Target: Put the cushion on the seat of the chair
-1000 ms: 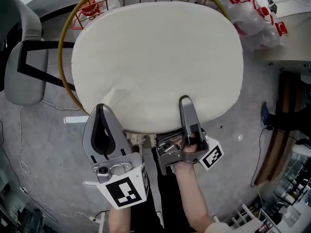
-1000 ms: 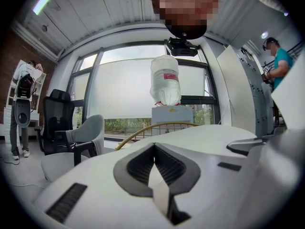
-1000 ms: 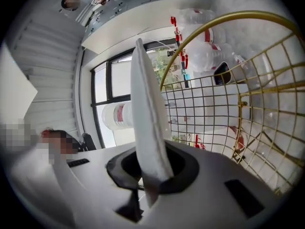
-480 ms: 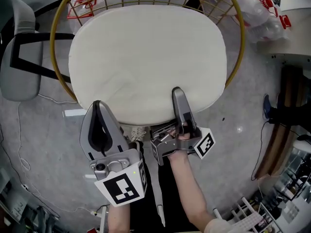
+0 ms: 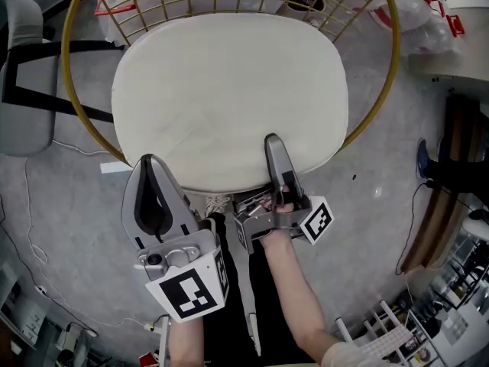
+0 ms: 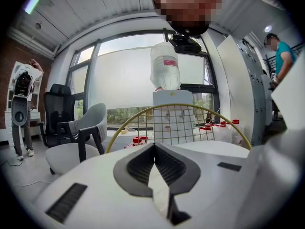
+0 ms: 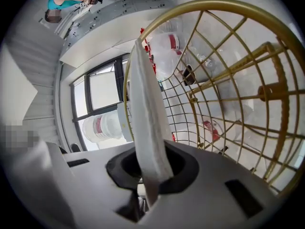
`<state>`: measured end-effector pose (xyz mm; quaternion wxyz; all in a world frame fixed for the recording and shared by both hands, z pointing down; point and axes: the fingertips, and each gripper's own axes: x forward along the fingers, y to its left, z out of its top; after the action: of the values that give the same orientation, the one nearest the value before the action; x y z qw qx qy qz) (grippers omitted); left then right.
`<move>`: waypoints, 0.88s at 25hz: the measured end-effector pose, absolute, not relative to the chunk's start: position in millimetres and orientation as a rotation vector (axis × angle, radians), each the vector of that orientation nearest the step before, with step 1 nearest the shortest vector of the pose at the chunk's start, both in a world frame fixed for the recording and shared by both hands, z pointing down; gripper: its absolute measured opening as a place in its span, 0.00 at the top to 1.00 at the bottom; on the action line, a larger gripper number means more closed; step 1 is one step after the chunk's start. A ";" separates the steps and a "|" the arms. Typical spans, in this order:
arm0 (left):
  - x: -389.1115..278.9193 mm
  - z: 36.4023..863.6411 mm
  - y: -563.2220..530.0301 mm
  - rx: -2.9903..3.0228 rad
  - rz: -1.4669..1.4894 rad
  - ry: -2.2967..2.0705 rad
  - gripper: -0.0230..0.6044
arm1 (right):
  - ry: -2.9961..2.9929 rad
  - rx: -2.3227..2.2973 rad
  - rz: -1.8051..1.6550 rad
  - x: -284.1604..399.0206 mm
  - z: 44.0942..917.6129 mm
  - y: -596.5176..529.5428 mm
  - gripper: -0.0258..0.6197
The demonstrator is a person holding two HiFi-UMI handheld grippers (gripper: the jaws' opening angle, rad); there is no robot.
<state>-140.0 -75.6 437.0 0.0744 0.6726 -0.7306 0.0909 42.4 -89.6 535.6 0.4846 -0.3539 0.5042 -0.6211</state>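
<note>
A white oval cushion (image 5: 229, 90) hangs flat over the round gold wire chair (image 5: 380, 90), whose rim rings it on both sides. My left gripper (image 5: 150, 161) is shut on the cushion's near edge at the left. My right gripper (image 5: 272, 140) is shut on the same edge further right. In the left gripper view the cushion (image 6: 209, 149) spreads out beyond the left gripper (image 6: 153, 147), with the chair's wire back (image 6: 181, 123) behind it. In the right gripper view the cushion (image 7: 145, 113) stands edge-on between the pads of the right gripper (image 7: 151, 163), beside the chair's gold wires (image 7: 228, 94).
A grey armchair (image 5: 23, 90) stands to the left of the gold chair. Clear plastic bottles with red caps (image 5: 428, 6) lie at the back right. A thin cable (image 5: 30, 228) trails over the grey floor. A water dispenser (image 6: 164, 66) stands behind the chair, and a person (image 6: 279, 56) is at the far right.
Both grippers have sunk with the cushion. More of the chair's gold rim now shows around the cushion on both sides.
</note>
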 end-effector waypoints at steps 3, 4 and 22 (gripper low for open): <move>-137.0 443.1 -75.8 2.022 0.286 -2.177 0.94 | 1.210 -0.885 -1.526 42.9 548.1 -85.6 0.89; -135.6 445.0 -76.2 2.023 0.286 -2.173 0.94 | 1.207 -0.889 -1.532 42.8 552.3 -84.4 0.89; -125.2 462.6 -74.5 2.069 0.347 -2.106 0.94 | 1.138 -1.013 -1.587 50.3 605.0 -65.6 0.89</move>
<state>-125.2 -74.5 462.6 0.0844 0.6937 -0.7058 0.1163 50.3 -65.6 605.0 0.4536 -0.4105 0.4611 -0.6428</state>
